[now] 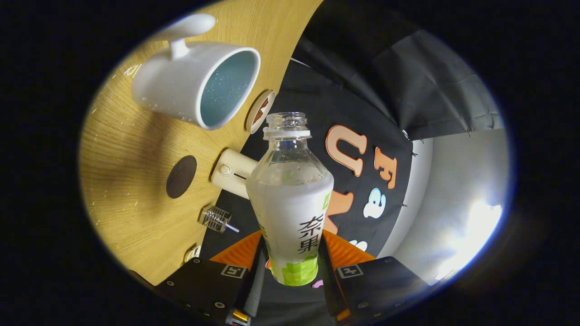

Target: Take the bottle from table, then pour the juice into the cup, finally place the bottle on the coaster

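Bottle [292, 199] capless, clamped between fingers [292, 260], centre frame, rolled sideways. Cup [197, 86] upper left on bench [131, 149], apart from mouth. Judgement: bring mouth over cup first, tip slowly, hold squeeze firm. Coaster [181, 176] left of bottle.

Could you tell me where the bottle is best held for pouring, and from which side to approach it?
Hold the bottle on its lower body, as the gripper does now, with one finger on each flank. That section is straight and wide, whereas the shoulder tapers to a narrow open neck. Gripping low from the base end also leaves the mouth free, pointing toward the cup.
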The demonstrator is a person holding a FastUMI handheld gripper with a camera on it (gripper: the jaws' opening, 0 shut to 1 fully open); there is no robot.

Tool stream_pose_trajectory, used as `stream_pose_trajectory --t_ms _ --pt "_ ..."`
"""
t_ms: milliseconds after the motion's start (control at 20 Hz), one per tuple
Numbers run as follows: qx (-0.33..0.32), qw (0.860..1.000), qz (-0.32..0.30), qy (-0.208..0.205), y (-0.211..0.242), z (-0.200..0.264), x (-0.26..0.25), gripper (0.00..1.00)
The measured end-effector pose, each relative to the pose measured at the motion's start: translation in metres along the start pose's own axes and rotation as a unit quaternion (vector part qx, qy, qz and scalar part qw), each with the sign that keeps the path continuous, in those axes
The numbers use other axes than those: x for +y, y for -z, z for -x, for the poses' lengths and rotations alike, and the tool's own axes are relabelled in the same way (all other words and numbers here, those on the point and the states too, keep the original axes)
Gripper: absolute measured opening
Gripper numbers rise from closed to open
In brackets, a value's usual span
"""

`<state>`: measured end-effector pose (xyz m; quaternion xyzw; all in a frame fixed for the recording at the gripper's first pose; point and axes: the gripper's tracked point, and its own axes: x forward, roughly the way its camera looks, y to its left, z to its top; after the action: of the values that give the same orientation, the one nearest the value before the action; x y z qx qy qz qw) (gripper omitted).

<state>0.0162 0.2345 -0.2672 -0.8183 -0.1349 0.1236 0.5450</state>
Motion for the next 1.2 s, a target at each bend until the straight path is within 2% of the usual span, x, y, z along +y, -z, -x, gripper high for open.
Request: stream_pose_trajectory --t_ms 300,450,750,850,1000,1200 --pt "0.005 0.999 -0.029 -0.028 -0.003 0.001 0.016 0.58" --pt "0.007 0.996 -0.071 -0.062 -0.01 0.005 0.034 0.58" --pt "0.009 0.986 -0.142 -0.091 -0.02 0.005 0.041 0.58" --pt "0.016 0.976 -0.193 -0.098 -0.019 0.003 0.042 0.58" --pt "0.032 0.952 -0.281 -0.117 -0.019 -0.002 0.043 0.58" --pt "0.051 0.92 -0.377 -0.095 -0.011 -0.015 0.031 0.58"
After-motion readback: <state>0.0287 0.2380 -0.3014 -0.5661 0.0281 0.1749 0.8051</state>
